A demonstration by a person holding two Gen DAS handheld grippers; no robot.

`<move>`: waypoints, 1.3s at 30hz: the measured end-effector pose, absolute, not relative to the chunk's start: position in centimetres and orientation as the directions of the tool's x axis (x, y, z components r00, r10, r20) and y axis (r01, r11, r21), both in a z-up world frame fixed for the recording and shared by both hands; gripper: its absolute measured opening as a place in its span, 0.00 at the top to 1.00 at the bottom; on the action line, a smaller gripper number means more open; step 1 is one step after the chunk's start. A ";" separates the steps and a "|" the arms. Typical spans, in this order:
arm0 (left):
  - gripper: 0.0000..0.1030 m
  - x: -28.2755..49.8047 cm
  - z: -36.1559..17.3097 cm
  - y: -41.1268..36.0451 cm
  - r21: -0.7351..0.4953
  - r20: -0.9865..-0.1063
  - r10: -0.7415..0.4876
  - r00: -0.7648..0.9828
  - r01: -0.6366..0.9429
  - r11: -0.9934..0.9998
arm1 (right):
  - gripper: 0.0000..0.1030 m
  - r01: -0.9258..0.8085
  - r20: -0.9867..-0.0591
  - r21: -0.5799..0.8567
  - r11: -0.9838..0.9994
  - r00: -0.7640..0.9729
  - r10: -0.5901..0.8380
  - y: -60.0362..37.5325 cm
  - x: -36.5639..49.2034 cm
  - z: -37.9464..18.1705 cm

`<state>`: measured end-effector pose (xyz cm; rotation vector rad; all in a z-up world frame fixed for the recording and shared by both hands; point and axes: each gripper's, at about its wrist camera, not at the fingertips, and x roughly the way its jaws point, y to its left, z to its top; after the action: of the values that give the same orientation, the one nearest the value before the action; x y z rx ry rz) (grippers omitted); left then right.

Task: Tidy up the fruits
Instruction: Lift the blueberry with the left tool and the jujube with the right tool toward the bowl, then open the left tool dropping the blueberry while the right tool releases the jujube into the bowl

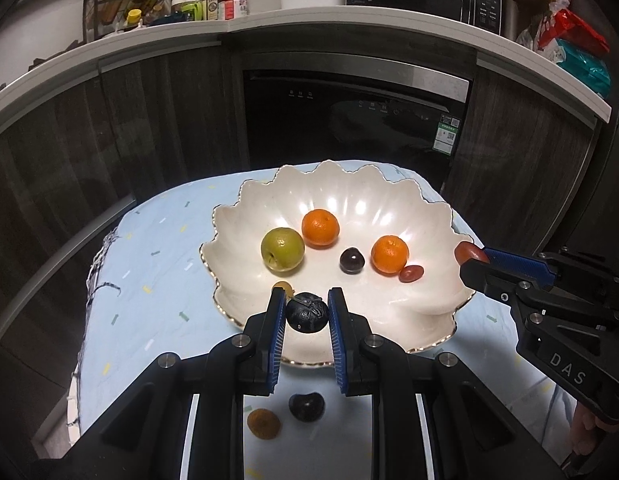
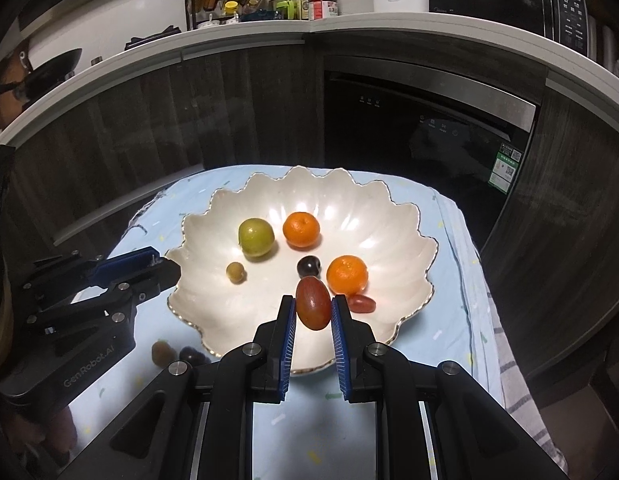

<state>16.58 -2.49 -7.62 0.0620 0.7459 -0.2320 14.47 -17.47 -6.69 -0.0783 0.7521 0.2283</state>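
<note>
Left gripper (image 1: pixel 307 312) is clamping a dark fruit (image 1: pixel 306 316) over the bowl's near rim (image 1: pixel 245 322); right gripper (image 2: pixel 312 314) is pinching a red fruit (image 2: pixel 313 303) above the bowl. Released early, either risks rolling off onto the cloth (image 1: pixel 149 280) beyond.

Small yellow fruit (image 1: pixel 282 288) mostly hidden behind left gripper (image 1: pixel 307 314) finger. Below right gripper (image 2: pixel 312 312), two loose fruits (image 2: pixel 177 354) blurred, partly occluded. Bottle labels (image 1: pixel 233 4) unreadable.
</note>
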 end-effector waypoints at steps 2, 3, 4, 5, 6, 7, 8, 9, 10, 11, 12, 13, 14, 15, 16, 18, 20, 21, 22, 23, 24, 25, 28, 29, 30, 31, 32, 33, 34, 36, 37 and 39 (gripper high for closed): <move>0.79 17.0 -7.7 -2.7 -0.026 -0.682 -0.190 0.706 0.236 0.971 | 0.81 -0.230 -0.688 0.013 0.973 0.704 0.176 -17.6 14.8 -6.8; 0.79 17.1 -7.8 -2.8 -0.027 -0.684 -0.192 0.704 0.238 0.971 | 0.81 -0.228 -0.690 0.014 0.974 0.703 0.175 -17.7 14.9 -6.9; 0.79 17.2 -7.8 -2.8 -0.027 -0.686 -0.193 0.702 0.240 0.970 | 0.81 -0.227 -0.691 0.015 0.974 0.701 0.174 -17.7 15.0 -6.9; 0.79 17.4 -7.9 -2.9 -0.027 -0.688 -0.195 0.700 0.243 0.970 | 0.81 -0.226 -0.693 0.016 0.974 0.699 0.173 -17.7 15.1 -7.0; 0.79 17.6 -8.1 -3.0 -0.027 -0.690 -0.195 0.697 0.244 0.969 | 0.81 -0.225 -0.696 0.018 0.974 0.697 0.174 -17.7 15.2 -7.1; 0.79 17.7 -8.2 -3.0 -0.027 -0.692 -0.195 0.696 0.244 0.969 | 0.81 -0.224 -0.699 0.021 0.974 0.693 0.174 -17.7 15.4 -7.2; 0.79 17.9 -8.3 -3.0 -0.025 -0.694 -0.193 0.694 0.244 0.969 | 0.81 -0.224 -0.701 0.023 0.974 0.691 0.175 -17.8 15.5 -7.3; 0.79 18.0 -8.4 -3.0 -0.025 -0.695 -0.193 0.692 0.245 0.969 | 0.81 -0.224 -0.704 0.025 0.974 0.688 0.176 -17.8 15.6 -7.5; 0.79 18.1 -8.5 -3.0 -0.025 -0.697 -0.193 0.691 0.246 0.969 | 0.81 -0.224 -0.707 0.028 0.974 0.684 0.178 -17.8 15.7 -7.6; 0.79 18.3 -8.8 -3.1 -0.024 -0.701 -0.192 0.687 0.246 0.969 | 0.81 -0.225 -0.711 0.030 0.974 0.681 0.179 -17.8 15.8 -7.8; 0.79 18.4 -8.9 -3.1 -0.025 -0.704 -0.192 0.683 0.246 0.969 | 0.81 -0.227 -0.714 0.032 0.973 0.676 0.181 -17.8 15.9 -8.0; 0.79 18.6 -9.1 -3.1 -0.026 -0.708 -0.192 0.680 0.247 0.969 | 0.81 -0.228 -0.717 0.033 0.973 0.673 0.182 -17.8 16.1 -8.2; 0.79 18.7 -9.3 -3.1 -0.026 -0.711 -0.192 0.676 0.247 0.969 | 0.81 -0.230 -0.720 0.034 0.973 0.669 0.183 -17.7 16.2 -8.3; 0.79 18.9 -9.4 -3.1 -0.025 -0.715 -0.191 0.672 0.249 0.968 | 0.81 -0.231 -0.723 0.036 0.972 0.666 0.185 -17.7 16.3 -8.4; 0.79 19.0 -9.5 -3.2 -0.025 -0.718 -0.192 0.669 0.250 0.968 | 0.81 -0.234 -0.725 0.037 0.972 0.663 0.187 -17.6 16.4 -8.6; 0.79 19.2 -9.8 -3.1 -0.026 -0.724 -0.193 0.663 0.253 0.967 | 0.81 -0.238 -0.729 0.040 0.970 0.657 0.191 -17.5 16.6 -8.8; 0.78 19.3 -9.9 -3.0 -0.030 -0.727 -0.195 0.658 0.254 0.967 | 0.81 -0.242 -0.735 0.045 0.969 0.649 0.196 -17.4 16.8 -9.0; 0.78 19.4 -10.0 -3.0 -0.031 -0.728 -0.195 0.657 0.254 0.967 | 0.81 -0.244 -0.739 0.048 0.969 0.644 0.199 -17.4 16.9 -9.1; 0.78 19.4 -10.0 -3.0 -0.029 -0.730 -0.194 0.655 0.254 0.967 | 0.81 -0.249 -0.743 0.052 0.967 0.637 0.204 -17.3 17.0 -9.3; 0.78 19.4 -10.0 -3.0 -0.028 -0.731 -0.194 0.654 0.256 0.966 | 0.81 -0.252 -0.744 0.053 0.966 0.636 0.207 -17.3 17.0 -9.3; 0.78 19.4 -10.1 -3.1 -0.027 -0.734 -0.195 0.651 0.259 0.966 | 0.81 -0.257 -0.744 0.054 0.965 0.634 0.211 -17.2 17.0 -9.4; 0.71 19.4 -10.1 -3.1 -0.024 -0.736 -0.193 0.649 0.260 0.965 | 0.81 -0.261 -0.743 0.054 0.964 0.635 0.213 -17.2 16.9 -9.3; 0.61 19.2 -10.0 -3.0 -0.002 -0.725 -0.174 0.666 0.250 0.968 | 0.80 -0.266 -0.745 0.052 0.963 0.631 0.214 -17.0 17.0 -9.4; 0.61 19.1 -9.9 -3.0 0.013 -0.721 -0.161 0.674 0.245 0.969 | 0.80 -0.263 -0.748 0.052 0.963 0.629 0.212 -17.1 17.0 -9.4; 0.59 19.1 -9.9 -3.0 0.016 -0.722 -0.157 0.674 0.244 0.970 | 0.80 -0.261 -0.748 0.051 0.964 0.629 0.210 -17.1 17.0 -9.4; 0.56 19.1 -9.8 -2.8 0.013 -0.722 -0.158 0.674 0.241 0.970 | 0.74 -0.258 -0.749 0.047 0.965 0.630 0.205 -17.1 17.0 -9.4; 0.55 19.1 -9.7 -2.7 0.008 -0.720 -0.159 0.675 0.237 0.971 | 0.62 -0.255 -0.749 0.041 0.966 0.633 0.198 -17.1 17.0 -9.4; 0.51 19.0 -9.7 -2.6 0.008 -0.719 -0.158 0.677 0.235 0.972 | 0.56 -0.248 -0.747 0.038 0.968 0.636 0.193 -17.2 17.0 -9.3; 0.48 19.0 -9.6 -2.6 0.009 -0.717 -0.156 0.679 0.233 0.972 | 0.47 -0.244 -0.742 0.045 0.969 0.641 0.196 -17.3 16.9 -9.2; 0.42 18.8 -9.3 -2.5 0.021 -0.712 -0.145 0.687 0.227 0.974 | 0.44 -0.232 -0.732 0.047 0.972 0.654 0.192 -17.4 16.7 -8.9; 0.37 18.7 -9.2 -2.3 0.021 -0.710 -0.142 0.690 0.223 0.975 | 0.44 -0.225 -0.731 0.042 0.973 0.657 0.184 -17.5 16.8 -8.8; 0.29 18.6 -9.0 -2.0 0.025 -0.704 -0.133 0.697 0.211 0.977 | 0.44 -0.221 -0.732 0.042 0.974 0.657 0.180 -17.5 16.7 -8.7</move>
<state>18.56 -1.99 -8.99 0.1063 0.7761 -0.1919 16.75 -17.51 -8.66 -0.0525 0.8227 0.2272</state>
